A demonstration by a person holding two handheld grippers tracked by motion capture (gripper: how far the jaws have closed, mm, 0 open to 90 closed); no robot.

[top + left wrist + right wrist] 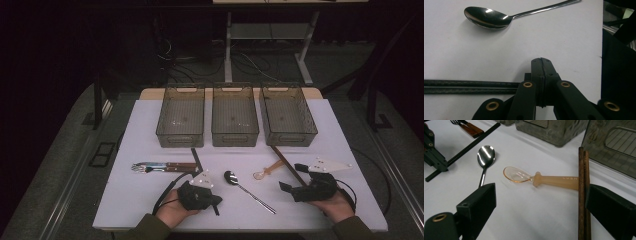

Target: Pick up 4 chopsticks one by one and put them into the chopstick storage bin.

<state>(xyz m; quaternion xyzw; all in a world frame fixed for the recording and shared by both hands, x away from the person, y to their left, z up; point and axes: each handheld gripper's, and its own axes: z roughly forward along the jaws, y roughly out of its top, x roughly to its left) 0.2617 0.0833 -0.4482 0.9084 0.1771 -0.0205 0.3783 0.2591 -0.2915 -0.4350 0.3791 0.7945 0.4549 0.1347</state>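
A white table (150,130) stands on grey floor (60,165) in a dim room; behind it, a metal frame's legs (228,50) and what look like loose cables (255,62).

My left claw (216,200) sits closed on near counter (150,200) edge, black chopsticks (198,161) just beside its tip. Metal spoon (247,190) lies diagonally between my two claws, bare strip either side. My right claw (292,177) gapes wide; brown chopsticks (583,192) run through gap close to one jaw, orange spoon (544,179) ahead touching them. Three bins (235,117) wall off far side. Forks (160,167) block left middle.
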